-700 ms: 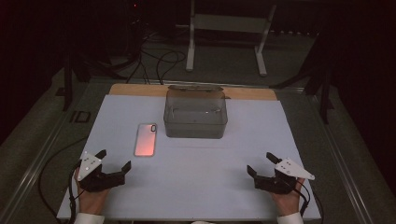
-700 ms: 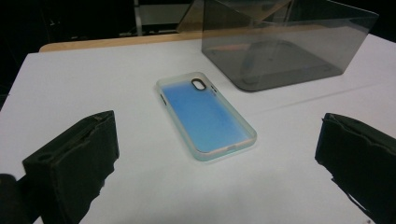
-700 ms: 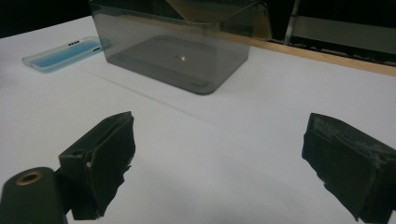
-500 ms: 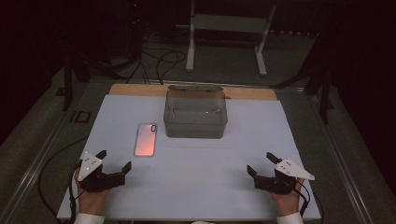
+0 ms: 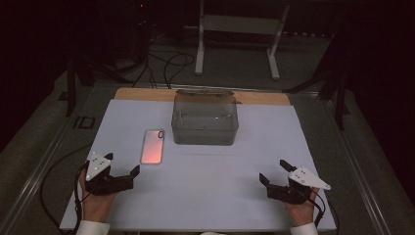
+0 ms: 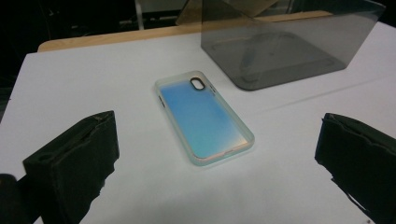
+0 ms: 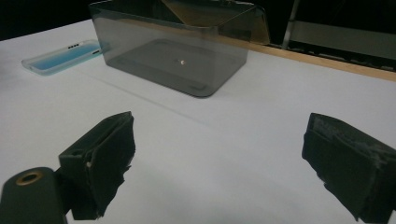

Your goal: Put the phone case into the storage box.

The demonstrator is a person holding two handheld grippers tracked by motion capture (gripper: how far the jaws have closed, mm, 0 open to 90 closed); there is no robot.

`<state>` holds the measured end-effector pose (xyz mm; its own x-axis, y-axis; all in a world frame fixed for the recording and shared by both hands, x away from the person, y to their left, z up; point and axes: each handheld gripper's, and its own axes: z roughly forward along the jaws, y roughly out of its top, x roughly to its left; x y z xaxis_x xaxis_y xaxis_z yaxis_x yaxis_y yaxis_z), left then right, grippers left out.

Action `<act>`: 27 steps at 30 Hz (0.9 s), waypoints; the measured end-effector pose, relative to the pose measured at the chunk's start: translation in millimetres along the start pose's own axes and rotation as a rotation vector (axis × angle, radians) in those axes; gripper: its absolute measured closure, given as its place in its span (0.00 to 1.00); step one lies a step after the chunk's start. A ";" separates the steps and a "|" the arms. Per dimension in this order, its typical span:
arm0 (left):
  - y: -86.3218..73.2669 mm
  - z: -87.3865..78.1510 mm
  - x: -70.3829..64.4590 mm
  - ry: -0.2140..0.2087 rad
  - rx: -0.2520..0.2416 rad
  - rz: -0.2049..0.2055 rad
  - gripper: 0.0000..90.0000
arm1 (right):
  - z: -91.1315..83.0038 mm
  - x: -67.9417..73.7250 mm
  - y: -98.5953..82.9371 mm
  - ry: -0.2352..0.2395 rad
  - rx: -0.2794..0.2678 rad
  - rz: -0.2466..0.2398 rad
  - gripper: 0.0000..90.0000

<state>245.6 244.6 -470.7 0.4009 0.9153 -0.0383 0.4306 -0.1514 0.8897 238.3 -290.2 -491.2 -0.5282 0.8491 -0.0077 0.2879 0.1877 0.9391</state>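
A phone case (image 5: 152, 146) (image 6: 204, 115) with a shiny pink-to-blue back lies flat on the white table (image 5: 215, 186), left of centre. Behind it stands a smoky clear plastic box (image 5: 205, 118) (image 6: 285, 46) (image 7: 175, 46), open on top, with nothing inside. My left gripper (image 5: 121, 165) (image 6: 215, 158) is open near the front left corner, a short way before the case. At the front right, my right gripper (image 5: 275, 173) (image 7: 219, 163) is open too, with bare table between its jaws. The case (image 7: 60, 57) appears far left in the right gripper view.
A wooden strip (image 5: 147, 94) runs along the table's far edge behind the box. Beyond it are a white metal stand (image 5: 235, 29) and cables (image 5: 161, 58) on the dark floor. A cable (image 5: 54, 181) trails off the left gripper.
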 end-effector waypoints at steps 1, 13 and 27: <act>2.5 0.8 0.5 0.002 0.004 -0.001 0.01 | 0.5 0.5 -0.1 0.001 0.001 -0.003 0.10; 29.0 20.0 5.6 0.006 0.042 0.004 0.01 | 1.6 -0.5 -0.8 0.003 0.004 -0.009 0.10; 41.8 43.5 10.7 0.007 0.097 -0.011 0.01 | 2.6 -0.5 -1.6 0.002 0.011 -0.007 0.10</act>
<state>303.1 231.8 -453.7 0.3901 0.9197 -0.0444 0.5112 -0.1762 0.8412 240.2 -289.6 -493.6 -0.5317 0.8468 -0.0137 0.2927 0.1990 0.9353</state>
